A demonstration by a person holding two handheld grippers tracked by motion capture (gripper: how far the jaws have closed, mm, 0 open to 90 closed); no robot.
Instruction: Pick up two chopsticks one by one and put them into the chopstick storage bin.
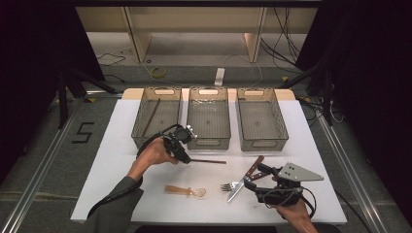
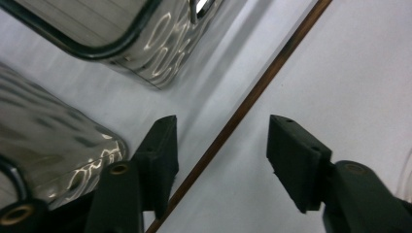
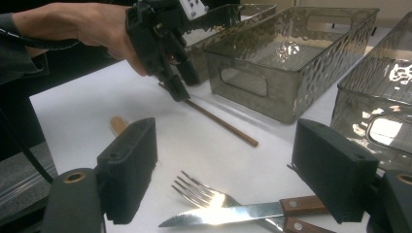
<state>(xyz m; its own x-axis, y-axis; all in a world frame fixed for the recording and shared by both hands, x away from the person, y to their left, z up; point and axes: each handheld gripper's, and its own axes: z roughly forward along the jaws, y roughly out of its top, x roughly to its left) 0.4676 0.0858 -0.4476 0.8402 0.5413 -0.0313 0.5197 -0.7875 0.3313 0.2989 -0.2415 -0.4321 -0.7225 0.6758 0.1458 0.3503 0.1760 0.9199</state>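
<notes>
my left fingers (image 2: 221, 155) straddle the chopstick (image 2: 252, 94) on the counter (image 2: 340, 73) by the bins (image 1: 156, 116), half open, not yet pinching. i should centre it, press low, then close squarely. my right fingers (image 3: 226, 179) wait wide over knife (image 3: 233, 213) and fork (image 3: 199, 191).

Chopstick (image 1: 208, 161): thin, long, dark brown stick. Lies flat on white worktop (image 1: 121, 145), just in front of see-through bins. One end sits between two black pads of left claw (image 1: 186, 159); pads not yet touching it. Other end points right, free.
</notes>
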